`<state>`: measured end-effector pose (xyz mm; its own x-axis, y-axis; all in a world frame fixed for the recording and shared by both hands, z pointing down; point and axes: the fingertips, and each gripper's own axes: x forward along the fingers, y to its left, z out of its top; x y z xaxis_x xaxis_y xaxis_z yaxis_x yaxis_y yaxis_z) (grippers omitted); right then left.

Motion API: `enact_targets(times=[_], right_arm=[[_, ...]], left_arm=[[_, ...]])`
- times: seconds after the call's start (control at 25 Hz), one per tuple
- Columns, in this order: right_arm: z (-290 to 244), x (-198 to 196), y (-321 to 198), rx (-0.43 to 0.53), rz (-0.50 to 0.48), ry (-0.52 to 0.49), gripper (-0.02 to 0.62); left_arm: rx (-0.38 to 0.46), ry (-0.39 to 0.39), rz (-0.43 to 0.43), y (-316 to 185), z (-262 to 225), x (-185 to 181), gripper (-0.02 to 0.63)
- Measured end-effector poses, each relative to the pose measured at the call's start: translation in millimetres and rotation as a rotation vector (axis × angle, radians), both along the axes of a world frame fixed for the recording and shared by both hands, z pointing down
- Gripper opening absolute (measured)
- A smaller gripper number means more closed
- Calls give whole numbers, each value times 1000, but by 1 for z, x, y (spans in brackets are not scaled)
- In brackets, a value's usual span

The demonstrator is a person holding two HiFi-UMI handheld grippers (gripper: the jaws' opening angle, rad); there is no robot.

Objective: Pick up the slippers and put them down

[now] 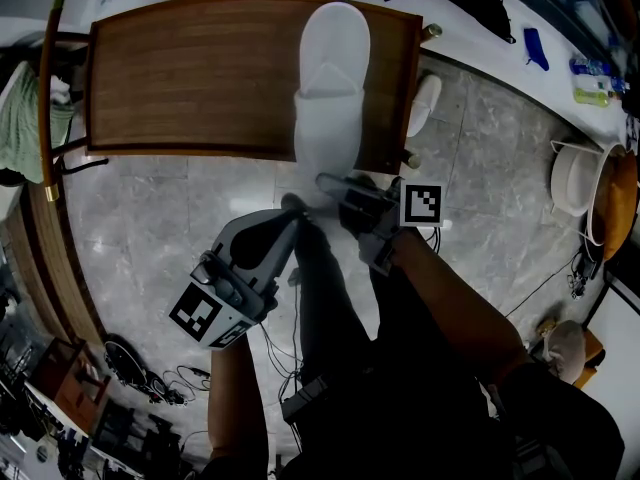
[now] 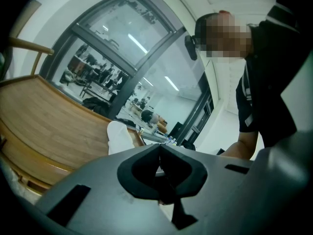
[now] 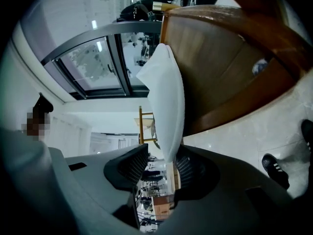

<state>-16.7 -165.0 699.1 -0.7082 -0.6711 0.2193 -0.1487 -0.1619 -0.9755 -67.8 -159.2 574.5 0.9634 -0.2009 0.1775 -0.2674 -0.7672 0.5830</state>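
My right gripper (image 3: 163,169) is spread around the heel of the slipper (image 1: 333,78), not pinching. Slipper runs straight away from it along the table (image 1: 180,78). Left gripper (image 2: 159,154) is pressed together, empty.

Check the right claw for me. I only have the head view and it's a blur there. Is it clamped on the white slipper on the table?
Observer: No. In the right gripper view the right claw is open. The end of the white slipper sits inside it, with a gap to one pad.
Operator: Left claw carrying anything?
Observer: Nothing. The left gripper view shows the left claw shut, its jaws together and empty.
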Motion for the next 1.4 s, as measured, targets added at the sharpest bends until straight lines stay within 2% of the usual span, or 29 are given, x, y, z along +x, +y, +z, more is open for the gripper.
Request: enact_targets(times=[0.2,0.32,0.44,0.56,0.64,0.72,0.84,0.96,1.04,1.16,1.32,1.4], right_arm=[[10,-4,4,-31,23,-18,201],[15,-6,8,-37,21,-13,202],[14,-7,18,-49,34,-50,202],[0,-12,44,-82,-13,-91,201],[-20,-21,54,-65,-78,-115,169],[-45,-28,54,-24,-129,-117,69],[-95,-38,47,63,-176,-103,59],[-157,-48,30,213,-210,-47,44],[-201,-53,21,355,-231,27,31],[-280,-54,9,642,-256,163,25],[-392,-51,-8,1057,-272,354,25],[-440,-48,-10,1233,-265,451,24]], left_arm=[[-1,-2,-5,3,2,-5,11],[3,-9,-7,4,6,-8,11],[13,-5,-18,10,6,-7,11],[19,-3,-20,16,-6,-5,11],[44,-2,-22,14,-24,-6,11],[83,2,-43,7,-48,-12,11],[138,7,-83,-1,-89,-25,11],[192,13,-115,-6,-131,-39,11],[223,8,-133,-5,-156,-46,11],[283,7,-145,-2,-197,-47,11],[395,15,-167,-10,-260,-45,11],[456,21,-175,-14,-290,-46,11]])
